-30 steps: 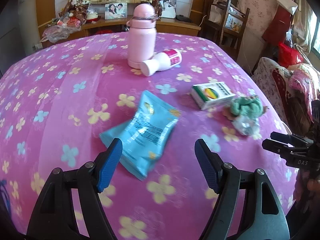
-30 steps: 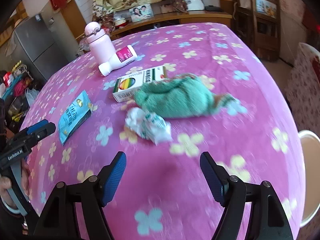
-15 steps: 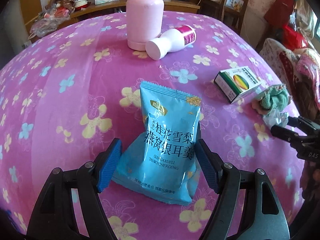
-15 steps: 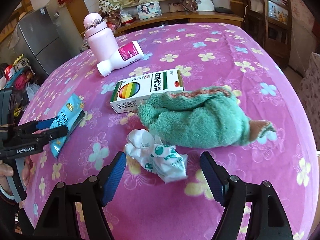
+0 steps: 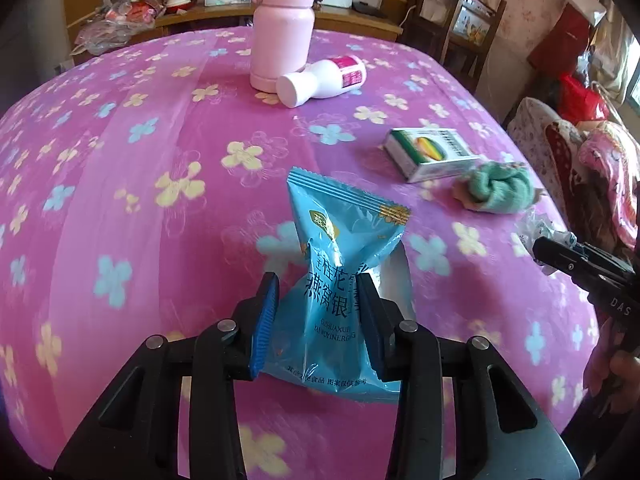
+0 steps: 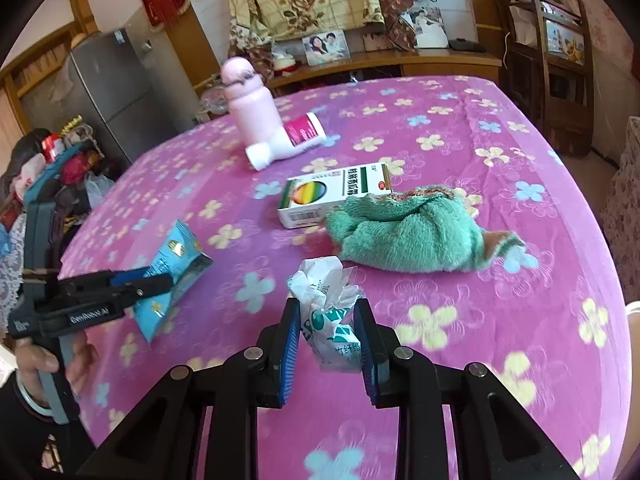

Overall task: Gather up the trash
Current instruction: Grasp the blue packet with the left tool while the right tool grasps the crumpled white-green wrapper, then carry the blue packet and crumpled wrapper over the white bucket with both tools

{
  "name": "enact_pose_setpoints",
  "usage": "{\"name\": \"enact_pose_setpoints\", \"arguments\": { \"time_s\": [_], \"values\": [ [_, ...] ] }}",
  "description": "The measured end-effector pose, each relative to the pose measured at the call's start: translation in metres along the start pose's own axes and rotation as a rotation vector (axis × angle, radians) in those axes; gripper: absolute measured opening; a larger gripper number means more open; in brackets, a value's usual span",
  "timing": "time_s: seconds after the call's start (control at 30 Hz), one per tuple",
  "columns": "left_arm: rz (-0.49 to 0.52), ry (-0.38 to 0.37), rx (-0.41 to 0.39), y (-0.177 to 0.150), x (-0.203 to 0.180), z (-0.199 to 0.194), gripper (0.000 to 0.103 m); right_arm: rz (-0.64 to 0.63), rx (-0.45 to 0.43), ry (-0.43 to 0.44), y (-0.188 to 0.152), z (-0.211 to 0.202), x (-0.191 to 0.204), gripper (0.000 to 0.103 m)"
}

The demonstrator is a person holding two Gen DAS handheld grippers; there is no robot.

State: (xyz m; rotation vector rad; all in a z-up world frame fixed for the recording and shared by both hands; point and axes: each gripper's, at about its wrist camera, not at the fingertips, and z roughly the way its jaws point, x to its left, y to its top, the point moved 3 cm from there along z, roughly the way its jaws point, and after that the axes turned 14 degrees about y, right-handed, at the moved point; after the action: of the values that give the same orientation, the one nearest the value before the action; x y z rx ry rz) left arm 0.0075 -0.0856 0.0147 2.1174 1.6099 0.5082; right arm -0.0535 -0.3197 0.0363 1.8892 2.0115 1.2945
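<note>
A blue snack packet (image 5: 344, 232) lies on the pink flowered tablecloth (image 5: 120, 160). My left gripper (image 5: 316, 284) is closing on its lower half, and the pads pinch the foil into a waist. From the right wrist view the same packet (image 6: 176, 248) sticks up out of the left gripper (image 6: 150, 280). A crumpled white wrapper (image 6: 324, 284) with green print sits between the closing jaws of my right gripper (image 6: 327, 308), and the pads press its sides. In the left wrist view, the right gripper (image 5: 540, 248) shows at the right edge with the wrapper (image 5: 536, 226) at its tip.
A pink flask (image 5: 282, 32) stands at the back with a white bottle (image 5: 324, 80) lying against it. A white and green box (image 5: 432, 152) and a bunched green cloth (image 5: 500, 188) lie right of centre. Wooden chairs (image 6: 560, 60) stand beyond the table's far right.
Both grippers came forward over their items and the jaws drew together. The blue packet is now squeezed and crumpled in the left one, the white wrapper pinched in the right one.
</note>
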Motion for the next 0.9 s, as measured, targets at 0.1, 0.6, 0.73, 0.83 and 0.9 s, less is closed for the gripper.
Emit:
{"name": "enact_pose_setpoints", "arguments": {
  "time_s": [0.1,0.6,0.73,0.83,0.9],
  "values": [
    [-0.005,-0.006,-0.021,-0.009,-0.012,-0.017,0.037,-0.006,-0.006,0.014,-0.007,-0.015,0.008,0.026],
    [0.012,0.025,-0.093,-0.038,-0.07,-0.065,0.029,-0.012,-0.047,-0.008,-0.041,-0.074,0.025,0.026],
    [0.028,0.018,-0.113,-0.04,-0.082,-0.075,0.029,-0.011,-0.062,-0.02,-0.047,-0.087,0.023,0.026],
    [0.043,0.015,-0.132,-0.04,-0.092,-0.083,0.029,0.0,-0.077,-0.024,-0.049,-0.097,0.021,0.026],
    [0.054,0.013,-0.142,-0.039,-0.1,-0.087,0.029,0.008,-0.088,-0.029,-0.051,-0.103,0.018,0.026]
  ]
}}
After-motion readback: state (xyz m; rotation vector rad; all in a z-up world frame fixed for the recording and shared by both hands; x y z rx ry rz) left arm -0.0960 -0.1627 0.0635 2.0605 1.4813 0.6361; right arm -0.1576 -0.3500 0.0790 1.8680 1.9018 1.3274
